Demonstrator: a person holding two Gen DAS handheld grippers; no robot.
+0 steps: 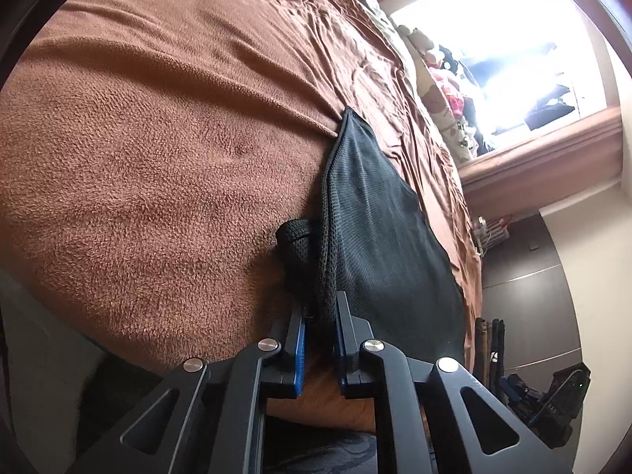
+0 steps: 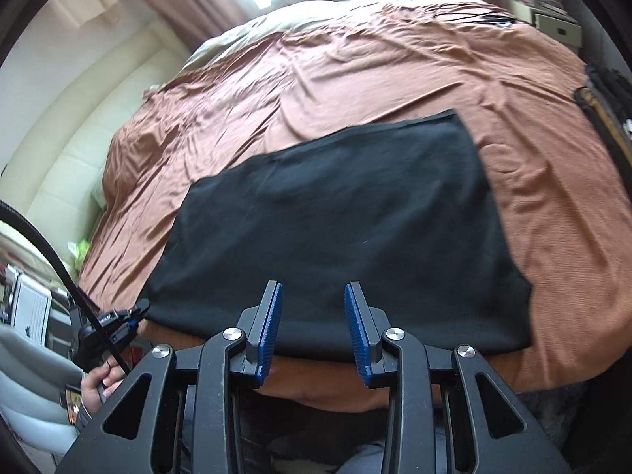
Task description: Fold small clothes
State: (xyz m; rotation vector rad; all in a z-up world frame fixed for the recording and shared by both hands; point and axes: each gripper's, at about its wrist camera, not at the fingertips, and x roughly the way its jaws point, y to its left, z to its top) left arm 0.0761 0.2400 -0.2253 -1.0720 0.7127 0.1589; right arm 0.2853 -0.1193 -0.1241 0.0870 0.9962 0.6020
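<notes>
A black mesh garment (image 2: 335,205) lies spread flat on the brown bedspread (image 2: 355,79), near the bed's front edge. In the left wrist view my left gripper (image 1: 320,308) is shut on the garment's (image 1: 379,217) seamed edge, which bunches between the blue pads; a small rolled loop of the cloth sticks out just left of them. The right wrist view shows this left gripper (image 2: 138,310) at the garment's near left corner, held by a hand (image 2: 96,385). My right gripper (image 2: 314,288) hovers open over the garment's near hem, with nothing between its blue pads (image 2: 272,316).
A cream padded headboard (image 2: 79,126) runs along the left of the bed. Pillows and soft toys (image 1: 442,79) sit at the far end under a bright window. A dark striped item (image 2: 608,118) lies at the bed's right edge, with a small drawer unit (image 2: 559,29) beyond.
</notes>
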